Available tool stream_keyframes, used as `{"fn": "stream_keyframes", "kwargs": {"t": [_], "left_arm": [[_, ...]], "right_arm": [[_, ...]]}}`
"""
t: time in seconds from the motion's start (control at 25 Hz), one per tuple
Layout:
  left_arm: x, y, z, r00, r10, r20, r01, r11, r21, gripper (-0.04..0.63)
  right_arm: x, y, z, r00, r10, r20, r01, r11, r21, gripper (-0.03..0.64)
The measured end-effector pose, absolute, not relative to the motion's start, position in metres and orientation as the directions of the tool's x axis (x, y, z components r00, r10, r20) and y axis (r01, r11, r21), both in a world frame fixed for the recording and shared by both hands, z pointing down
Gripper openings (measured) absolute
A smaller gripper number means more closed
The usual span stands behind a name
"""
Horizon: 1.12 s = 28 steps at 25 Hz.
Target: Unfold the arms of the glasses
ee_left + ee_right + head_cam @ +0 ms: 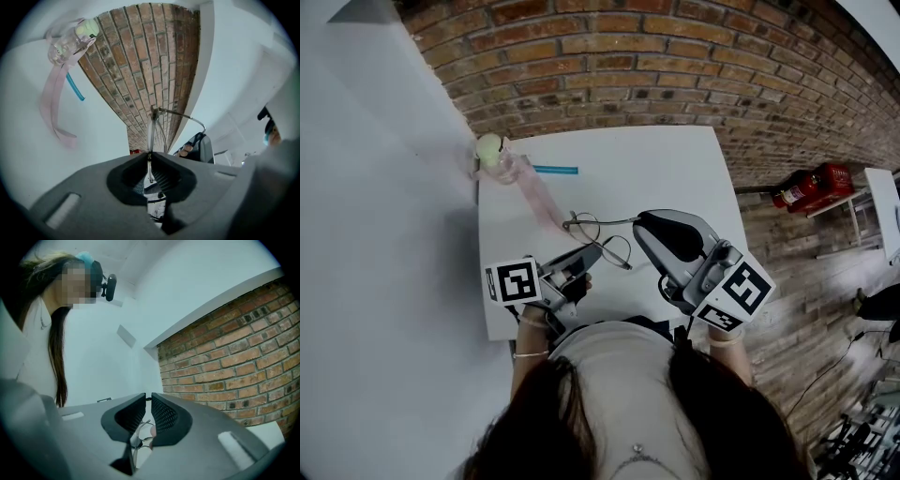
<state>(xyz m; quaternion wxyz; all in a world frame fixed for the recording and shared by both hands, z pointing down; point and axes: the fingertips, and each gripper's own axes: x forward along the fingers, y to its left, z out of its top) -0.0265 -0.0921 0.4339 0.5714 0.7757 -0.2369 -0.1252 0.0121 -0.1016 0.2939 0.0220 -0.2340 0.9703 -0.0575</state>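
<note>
Thin wire-framed glasses (602, 238) hover just above the white table (675, 169), held between both grippers. My left gripper (592, 251) is shut on the rim by one lens; in the left gripper view the wire of the glasses (151, 133) rises straight out of my left gripper (149, 153). One arm (609, 222) runs right into my right gripper (642, 223), which is shut on its tip. In the right gripper view my right gripper (148, 397) has its jaws almost touching, a dark tip between them, and the glasses (139, 433) show below.
A clear pink bottle with a green cap (495, 153) stands at the table's far left corner, its pink strap (542, 199) trailing toward the glasses. A blue straw (555, 170) lies beside it. A brick wall (656, 66) is behind, and a red fire extinguisher (812, 187) lies on the floor at right.
</note>
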Motion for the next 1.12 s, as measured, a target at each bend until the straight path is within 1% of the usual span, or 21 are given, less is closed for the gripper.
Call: {"fn": "stream_keyframes", "kwargs": {"t": [0.32,1.12], "left_arm": [[-0.025,-0.089,0.442,0.858,-0.499,0.121,-0.273,-0.244,0.931,0.021],[-0.022,-0.086,0.455,0.865,-0.464,0.189,-0.335,-0.256,0.907,0.021]], "right_arm": [[0.01,-0.102,0.293,-0.891,-0.454,-0.009,-0.451,0.886,-0.111,0.041],[0.005,-0.109,0.293,-0.891,-0.455,-0.01,-0.452,0.887,-0.099,0.041]]}}
